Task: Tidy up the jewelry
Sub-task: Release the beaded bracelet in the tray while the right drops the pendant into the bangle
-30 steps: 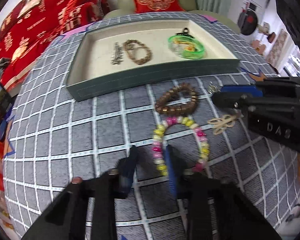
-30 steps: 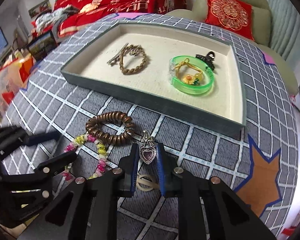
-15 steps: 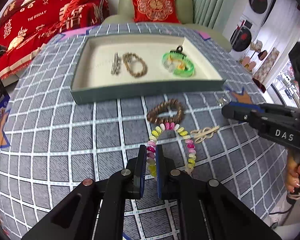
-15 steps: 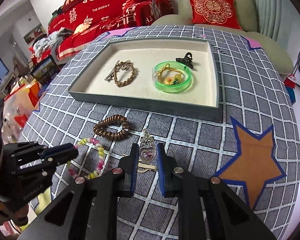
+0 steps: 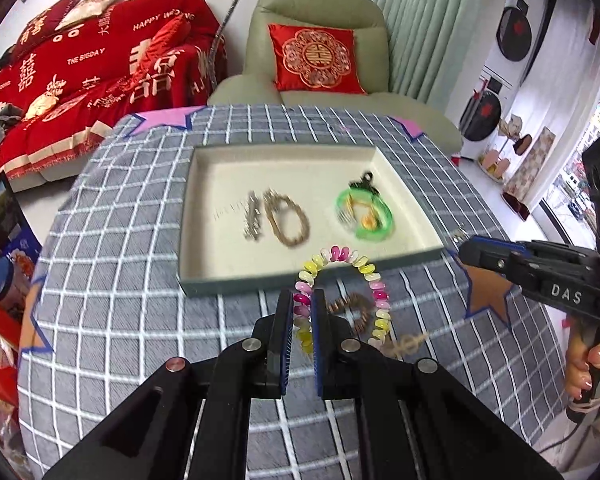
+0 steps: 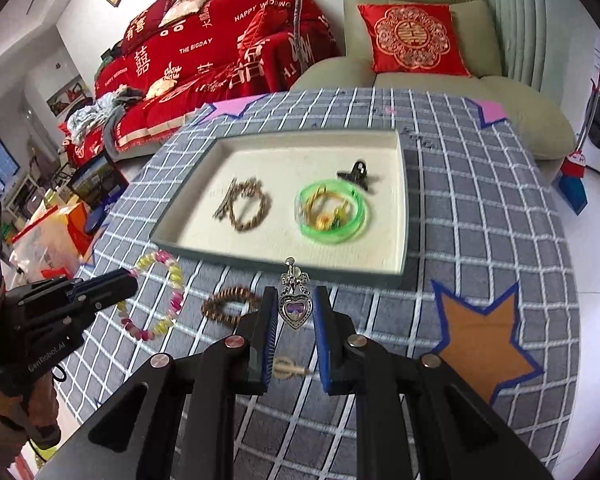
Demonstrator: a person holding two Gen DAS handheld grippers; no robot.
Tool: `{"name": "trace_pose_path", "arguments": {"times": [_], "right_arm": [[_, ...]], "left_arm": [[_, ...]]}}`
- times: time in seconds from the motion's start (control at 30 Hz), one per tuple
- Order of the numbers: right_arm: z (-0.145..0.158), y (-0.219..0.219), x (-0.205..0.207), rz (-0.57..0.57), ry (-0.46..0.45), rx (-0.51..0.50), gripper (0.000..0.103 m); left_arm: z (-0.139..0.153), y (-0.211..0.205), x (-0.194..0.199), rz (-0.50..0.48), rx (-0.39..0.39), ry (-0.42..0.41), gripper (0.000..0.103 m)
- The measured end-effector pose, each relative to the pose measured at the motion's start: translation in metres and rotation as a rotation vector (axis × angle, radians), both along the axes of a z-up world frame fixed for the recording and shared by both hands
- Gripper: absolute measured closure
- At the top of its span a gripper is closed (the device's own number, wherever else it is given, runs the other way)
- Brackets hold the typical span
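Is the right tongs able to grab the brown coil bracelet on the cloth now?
Probably not yet: the right tongs already hold the heart pendant, so the brown coil bracelet must wait.

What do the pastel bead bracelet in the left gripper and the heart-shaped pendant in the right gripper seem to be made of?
Pastel bead bracelet: probably glossy plastic or glass, since the pink, yellow and white beads look smooth and slightly translucent. Heart-shaped pendant: likely silver-toned metal, with a textured bright frame, around a purple faceted stone that could be glass or crystal. Neither material is certain from the look alone.
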State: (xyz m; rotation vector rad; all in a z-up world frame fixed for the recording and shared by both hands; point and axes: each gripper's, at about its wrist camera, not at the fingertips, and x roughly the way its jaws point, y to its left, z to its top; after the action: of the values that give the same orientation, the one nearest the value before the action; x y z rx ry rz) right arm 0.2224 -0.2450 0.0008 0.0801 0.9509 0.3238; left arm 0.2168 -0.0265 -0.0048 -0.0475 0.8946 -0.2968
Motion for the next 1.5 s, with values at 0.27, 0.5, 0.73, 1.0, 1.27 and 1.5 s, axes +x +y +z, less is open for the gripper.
{"name": "trace_pose_path", "arguments": {"times": [0.27,0.5,0.73,1.0,1.27,1.5], "right_arm": [[0.000,0.009,0.031,-0.014,-0.011,-0.034,0.084],[-0.017,0.016,0.070,-0.054,0.008,-0.062,0.084],[-0.042,0.021,0.098,-0.084,0.031,-0.064,0.084],[-0.062,0.023,0.111,-0.099,0.052,-0.076,0.084],[-0.068,0.026,0.118,-0.096,0.057,-0.072,0.084],[-0.068,0.026,0.119,-0.101,0.060,-0.063,0.081]], "left_arm": [[0.000,0.008,0.043,0.050,0.019,-0.026,0.083],[-0.025,0.011,0.085,0.100,0.043,0.005,0.083],[-0.051,-0.001,0.105,0.081,0.098,0.023,0.083],[-0.063,-0.006,0.111,0.070,0.133,0.026,0.083],[-0.070,-0.015,0.113,0.064,0.198,0.033,0.083],[-0.069,-0.014,0.113,0.084,0.201,0.033,0.083]]}}
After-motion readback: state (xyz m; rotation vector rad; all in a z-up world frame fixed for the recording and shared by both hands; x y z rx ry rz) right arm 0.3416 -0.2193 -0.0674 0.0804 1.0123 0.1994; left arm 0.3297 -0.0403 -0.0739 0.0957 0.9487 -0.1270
